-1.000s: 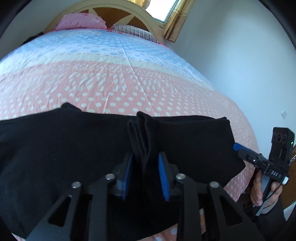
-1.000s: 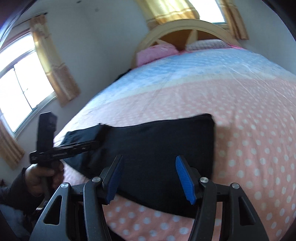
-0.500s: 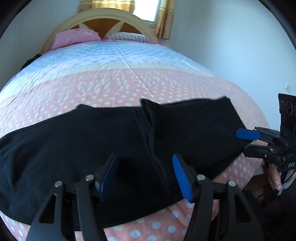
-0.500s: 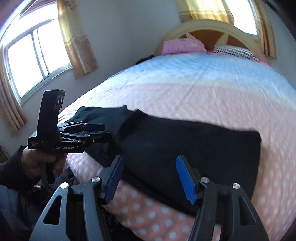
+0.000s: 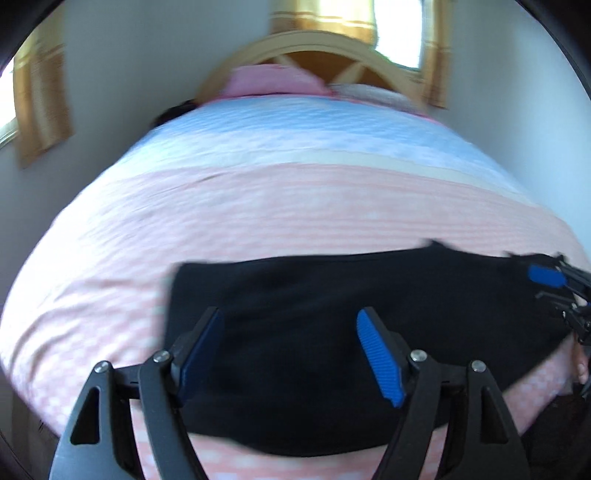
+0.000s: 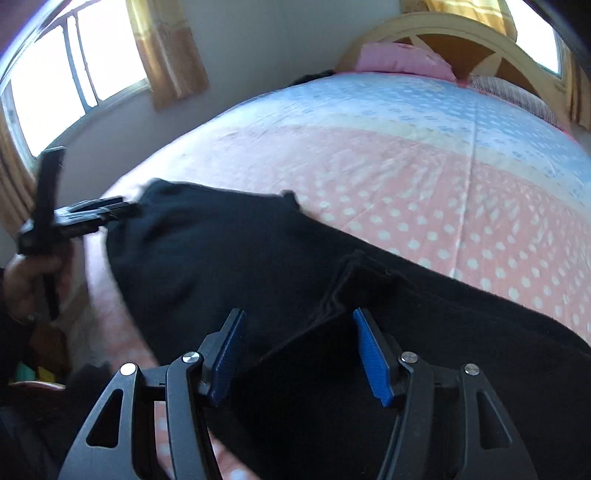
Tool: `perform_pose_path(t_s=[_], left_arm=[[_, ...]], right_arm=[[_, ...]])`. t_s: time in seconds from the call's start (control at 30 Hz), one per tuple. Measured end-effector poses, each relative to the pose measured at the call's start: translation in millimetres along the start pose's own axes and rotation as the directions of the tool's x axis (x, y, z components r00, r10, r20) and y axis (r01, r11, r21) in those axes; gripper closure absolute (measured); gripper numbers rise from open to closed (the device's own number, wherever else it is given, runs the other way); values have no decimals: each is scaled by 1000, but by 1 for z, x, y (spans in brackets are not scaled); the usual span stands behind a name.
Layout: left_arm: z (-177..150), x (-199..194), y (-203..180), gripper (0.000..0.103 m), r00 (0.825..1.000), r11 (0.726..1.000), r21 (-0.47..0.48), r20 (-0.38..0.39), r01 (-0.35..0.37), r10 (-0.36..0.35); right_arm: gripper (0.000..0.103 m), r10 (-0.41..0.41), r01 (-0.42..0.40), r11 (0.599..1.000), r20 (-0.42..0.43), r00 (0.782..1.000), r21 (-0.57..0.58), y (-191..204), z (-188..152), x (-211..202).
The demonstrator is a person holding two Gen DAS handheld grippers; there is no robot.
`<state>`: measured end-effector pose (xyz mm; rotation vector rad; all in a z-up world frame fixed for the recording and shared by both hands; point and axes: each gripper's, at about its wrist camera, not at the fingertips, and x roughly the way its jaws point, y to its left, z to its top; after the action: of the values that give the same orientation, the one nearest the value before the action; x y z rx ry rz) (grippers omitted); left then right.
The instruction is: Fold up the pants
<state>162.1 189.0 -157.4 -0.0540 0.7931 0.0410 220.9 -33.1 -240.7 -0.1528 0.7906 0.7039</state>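
Hovering spread, having just widened, the left gripper (image 5: 290,350) clears the black pants (image 5: 369,295); only the right gripper (image 6: 297,356), also spread, shows their raised fold

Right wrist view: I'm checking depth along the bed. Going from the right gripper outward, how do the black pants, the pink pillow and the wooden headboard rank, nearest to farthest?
1. Black pants: directly below and ahead of the right gripper, at the bed's near end.
2. Pink pillow: far end, upper right of the view.
3. Wooden headboard: just behind the pillow, against the wall.
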Motion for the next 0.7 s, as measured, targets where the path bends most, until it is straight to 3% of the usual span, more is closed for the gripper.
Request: perform_pose_path(t_s=[0.1, 0.23, 0.33, 0.4, 0.53, 0.7], left_arm=[[-10, 9, 38, 26, 999, 996, -80, -31, -46, 44], [-25, 18, 64, 25, 999, 982, -187, -44, 22, -31], [-27, 17, 61, 25, 999, 985, -173, -25, 29, -33], [-27, 20, 58, 25, 999, 986, -161, -24, 43, -48], [-25, 25, 54, 25, 998, 989, -142, -25, 49, -53], [-24, 25, 61, 27, 995, 985, -144, -24, 92, -96]], right_arm=[[42, 12, -13, 1000, 18, 1000, 10, 6, -5, -19], [42, 54, -52, 998, 48, 997, -36, 18, -25, -47], [42, -10, 6, 998, -62, 998, -61, 20, -46, -29], [42, -26, 25, 996, -13, 1000, -81, 22, -53, -32], [42, 26, -25, 999, 42, 999, -26, 19, -53, -50], [42, 31, -34, 999, 127, 991, 21, 8, -54, -68]])
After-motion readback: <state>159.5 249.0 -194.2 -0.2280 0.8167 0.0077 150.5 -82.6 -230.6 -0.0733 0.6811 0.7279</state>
